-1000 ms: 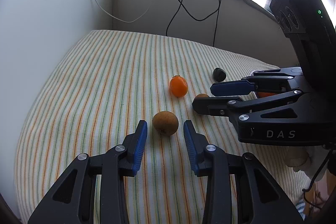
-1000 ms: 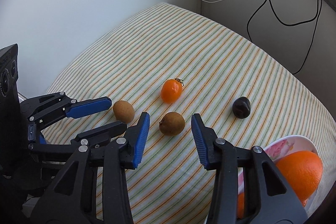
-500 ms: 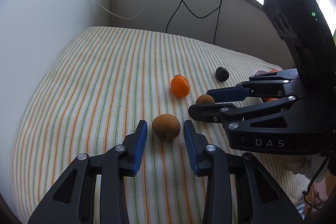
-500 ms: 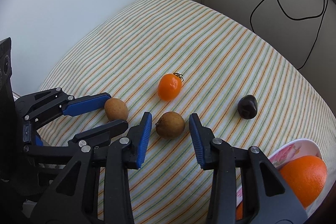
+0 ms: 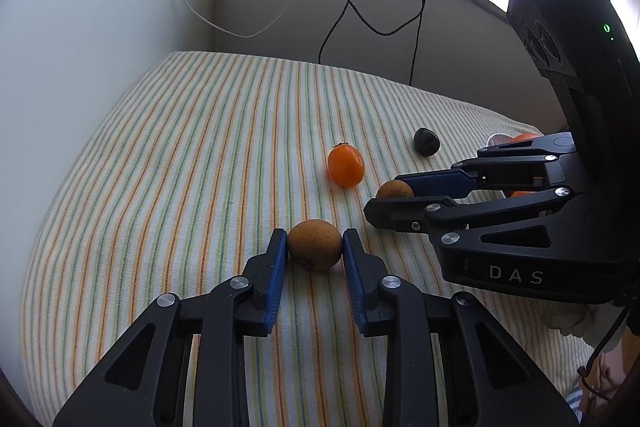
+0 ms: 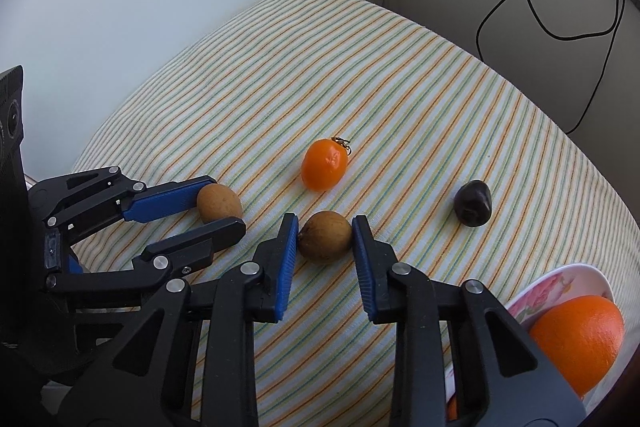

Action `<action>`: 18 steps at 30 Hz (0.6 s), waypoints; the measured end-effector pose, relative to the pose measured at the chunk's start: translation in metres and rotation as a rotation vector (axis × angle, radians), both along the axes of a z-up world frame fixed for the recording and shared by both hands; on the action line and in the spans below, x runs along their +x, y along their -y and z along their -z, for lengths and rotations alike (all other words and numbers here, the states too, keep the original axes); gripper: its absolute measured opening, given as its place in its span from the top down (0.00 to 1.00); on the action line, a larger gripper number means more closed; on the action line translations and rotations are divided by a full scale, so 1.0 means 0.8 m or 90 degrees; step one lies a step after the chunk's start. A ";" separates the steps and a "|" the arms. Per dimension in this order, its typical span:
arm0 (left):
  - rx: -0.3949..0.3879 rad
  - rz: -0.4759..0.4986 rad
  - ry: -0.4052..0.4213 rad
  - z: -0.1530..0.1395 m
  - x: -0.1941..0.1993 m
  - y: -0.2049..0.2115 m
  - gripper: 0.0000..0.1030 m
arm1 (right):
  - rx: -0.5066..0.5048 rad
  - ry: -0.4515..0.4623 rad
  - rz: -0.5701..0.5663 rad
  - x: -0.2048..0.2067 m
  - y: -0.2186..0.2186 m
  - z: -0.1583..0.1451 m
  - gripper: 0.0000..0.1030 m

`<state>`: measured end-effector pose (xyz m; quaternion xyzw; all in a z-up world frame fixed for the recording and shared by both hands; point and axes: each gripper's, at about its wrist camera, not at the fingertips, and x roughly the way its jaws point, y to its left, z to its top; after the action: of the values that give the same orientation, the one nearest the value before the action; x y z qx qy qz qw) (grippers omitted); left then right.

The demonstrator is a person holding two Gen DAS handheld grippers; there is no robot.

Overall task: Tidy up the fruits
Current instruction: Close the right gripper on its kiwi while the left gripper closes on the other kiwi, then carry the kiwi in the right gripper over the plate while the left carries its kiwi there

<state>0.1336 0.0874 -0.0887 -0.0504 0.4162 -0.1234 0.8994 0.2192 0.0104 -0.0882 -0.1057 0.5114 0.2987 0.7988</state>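
- Pick-up stage of the fruit sorting: two brown fruits are gripped at once on the striped cloth (image 6: 400, 75), neither yet lifted, by the look of it.
- The left gripper (image 5: 315, 247) is clamped on the paler brown fruit (image 5: 315, 244), pads pressing both sides, just left of the small orange fruit (image 6: 324, 165).
- The right gripper (image 6: 325, 241) is clamped on the darker brown fruit (image 6: 325, 241), directly in front of that orange fruit.
- A dark fruit (image 6: 473, 208) lies apart, right of the orange one.
- Next likely calls for lifting both and carrying them toward the floral bowl (image 6: 560, 281) holding a large orange (image 6: 576, 337).
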 end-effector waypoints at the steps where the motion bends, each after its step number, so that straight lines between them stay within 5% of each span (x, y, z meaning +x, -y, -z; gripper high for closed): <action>1: 0.001 0.000 0.001 0.000 0.000 0.000 0.74 | 0.002 0.001 0.000 -0.003 0.002 -0.002 0.72; 18: -0.012 0.009 0.037 -0.035 -0.036 0.009 0.74 | 0.044 0.045 0.001 -0.039 0.054 -0.061 0.72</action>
<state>0.1050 0.0800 -0.0607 -0.0525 0.3887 -0.1349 0.9099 0.1880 -0.0330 -0.0391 -0.0882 0.4721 0.3113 0.8200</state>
